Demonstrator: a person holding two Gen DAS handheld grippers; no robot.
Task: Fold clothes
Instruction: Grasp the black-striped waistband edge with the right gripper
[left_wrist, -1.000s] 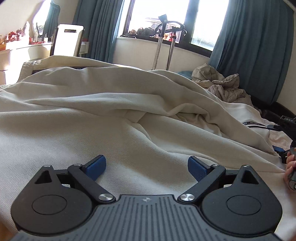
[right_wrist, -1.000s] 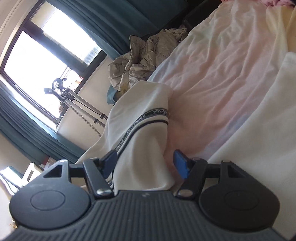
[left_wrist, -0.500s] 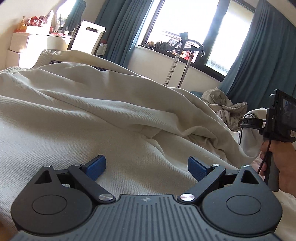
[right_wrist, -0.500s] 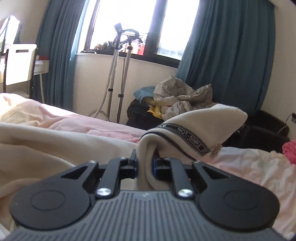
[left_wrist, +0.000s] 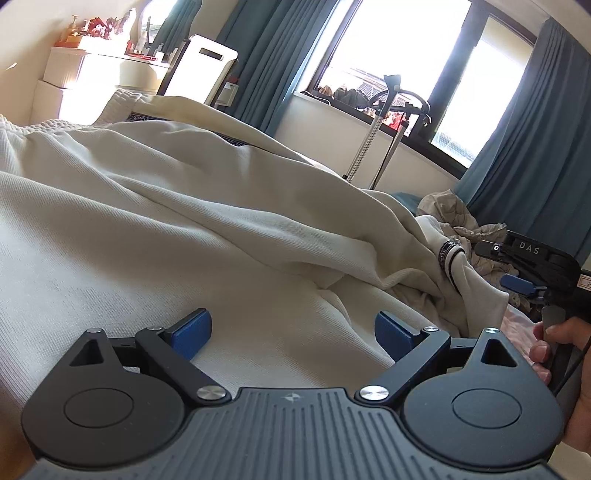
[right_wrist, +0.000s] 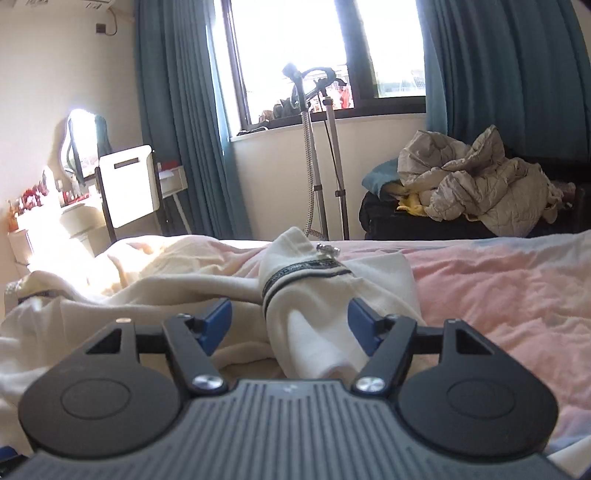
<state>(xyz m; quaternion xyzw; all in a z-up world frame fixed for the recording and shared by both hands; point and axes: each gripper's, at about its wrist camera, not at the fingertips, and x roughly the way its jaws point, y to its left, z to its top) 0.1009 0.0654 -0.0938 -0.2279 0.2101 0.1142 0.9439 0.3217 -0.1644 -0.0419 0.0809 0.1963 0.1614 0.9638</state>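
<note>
My right hand-held gripper (right_wrist: 290, 325) stands open around the cream garment's striped cuff (right_wrist: 306, 271) at frame center on the pink bed (right_wrist: 498, 280), my left hand-held gripper (left_wrist: 291, 332) open over its body, so I'd pinch below the band before folding inward.

Cream garment (left_wrist: 155, 206) lies rumpled on bed (black-striped cuff (right_wrist: 306, 273)).

I see teal curtains (right_wrist: 177, 122) flanking the window (right_wrist: 295, 55), a garment steamer stand (right_wrist: 314, 147), a crumpled quilted jacket (right_wrist: 476, 184), and a pink bedsheet (right_wrist: 498, 280).
</note>
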